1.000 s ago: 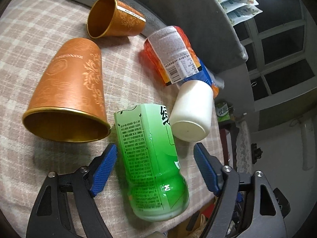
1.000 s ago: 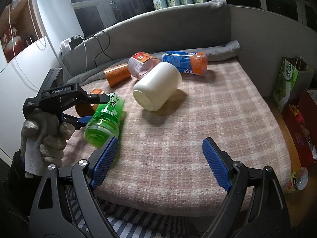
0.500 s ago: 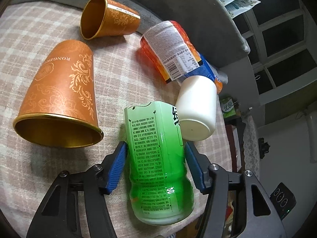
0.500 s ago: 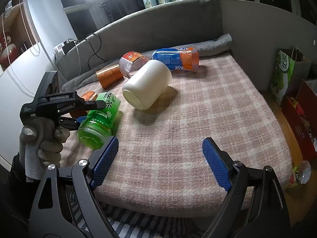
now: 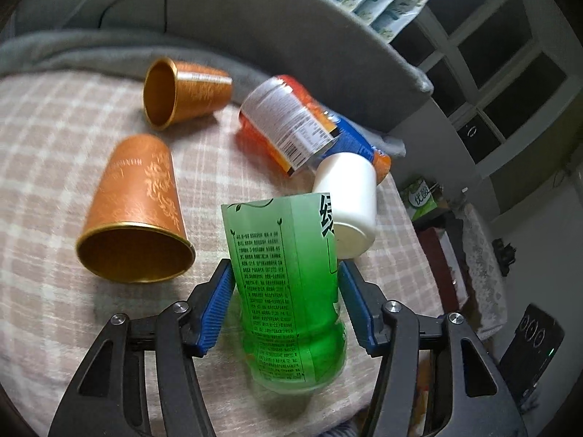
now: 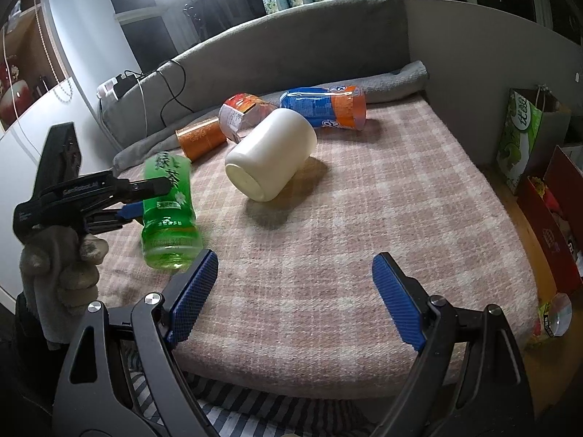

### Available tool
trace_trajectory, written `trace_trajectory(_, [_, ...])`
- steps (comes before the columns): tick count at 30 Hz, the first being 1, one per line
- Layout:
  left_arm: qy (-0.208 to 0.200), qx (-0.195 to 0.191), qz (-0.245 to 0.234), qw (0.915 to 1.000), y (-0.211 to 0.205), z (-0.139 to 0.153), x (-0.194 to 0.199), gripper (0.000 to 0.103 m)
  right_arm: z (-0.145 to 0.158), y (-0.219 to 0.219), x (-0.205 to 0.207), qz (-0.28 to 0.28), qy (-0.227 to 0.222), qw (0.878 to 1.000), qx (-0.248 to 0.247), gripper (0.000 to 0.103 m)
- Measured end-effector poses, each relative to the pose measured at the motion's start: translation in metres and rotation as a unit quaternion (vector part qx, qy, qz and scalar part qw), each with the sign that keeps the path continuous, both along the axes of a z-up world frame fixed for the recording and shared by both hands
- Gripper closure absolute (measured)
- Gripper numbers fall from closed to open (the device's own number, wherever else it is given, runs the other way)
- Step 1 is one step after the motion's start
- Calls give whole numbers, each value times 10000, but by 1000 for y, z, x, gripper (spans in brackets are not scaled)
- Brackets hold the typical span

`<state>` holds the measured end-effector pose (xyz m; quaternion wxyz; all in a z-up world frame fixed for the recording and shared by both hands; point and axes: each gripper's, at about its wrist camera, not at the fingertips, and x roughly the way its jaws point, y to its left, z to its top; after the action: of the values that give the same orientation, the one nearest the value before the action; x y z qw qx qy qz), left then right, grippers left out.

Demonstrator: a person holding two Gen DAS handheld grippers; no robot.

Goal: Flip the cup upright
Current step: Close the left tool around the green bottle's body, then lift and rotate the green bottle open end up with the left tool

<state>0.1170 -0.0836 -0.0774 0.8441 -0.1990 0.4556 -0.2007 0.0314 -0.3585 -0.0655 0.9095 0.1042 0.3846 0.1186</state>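
Open blanket sits ahead of the right gripper; farther back, the white cup and orange cups crowd things.

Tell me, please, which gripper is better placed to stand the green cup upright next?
The left gripper: its jaws are shut on the green cup, which already looks tilted up off the blanket. The right gripper is open, holds nothing and is away from it.
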Motion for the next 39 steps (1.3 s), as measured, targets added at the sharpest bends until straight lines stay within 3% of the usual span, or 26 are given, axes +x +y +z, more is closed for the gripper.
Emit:
trace_trajectory(10, [-798,627,-27,9948,-14,24,-17,46,10,12,-7,-4,-216,9996,-167,14])
trace_trajectory(20, [-1208,1125,10,9863,-21,30,-23,46,13,15,-13,-35,-313,9992,-250,14])
trace_trajectory(39, [-1340,1586,-104,9782,-30,19,-29,46,12,14,-12,-92,-303,9991,-268,14])
